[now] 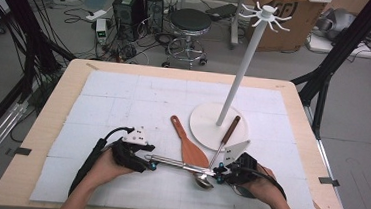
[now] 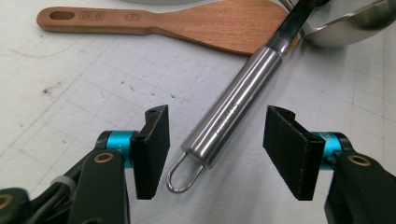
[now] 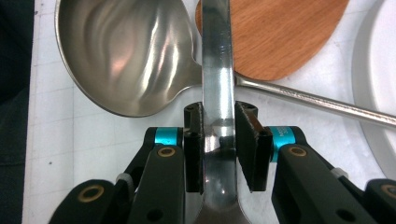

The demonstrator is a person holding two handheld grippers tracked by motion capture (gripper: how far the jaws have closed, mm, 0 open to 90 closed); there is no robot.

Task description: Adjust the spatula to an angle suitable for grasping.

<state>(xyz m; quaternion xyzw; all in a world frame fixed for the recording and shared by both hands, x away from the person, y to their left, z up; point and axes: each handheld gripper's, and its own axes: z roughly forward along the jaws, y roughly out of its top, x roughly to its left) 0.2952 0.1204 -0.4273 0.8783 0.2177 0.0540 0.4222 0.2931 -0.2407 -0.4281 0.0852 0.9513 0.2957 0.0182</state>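
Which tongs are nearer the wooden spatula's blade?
Right. The right tongs are shut on a steel utensil's flat stem that crosses the wooden spatula blade's edge. The left tongs stand open around the steel handle, farther off.

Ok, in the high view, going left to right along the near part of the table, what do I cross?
Left tool → steel utensil handle → wooden spatula → ladle bowl → right tool.

Even, bright light; glare on the steel ladle point(image 3: 126, 56); soft shadows.
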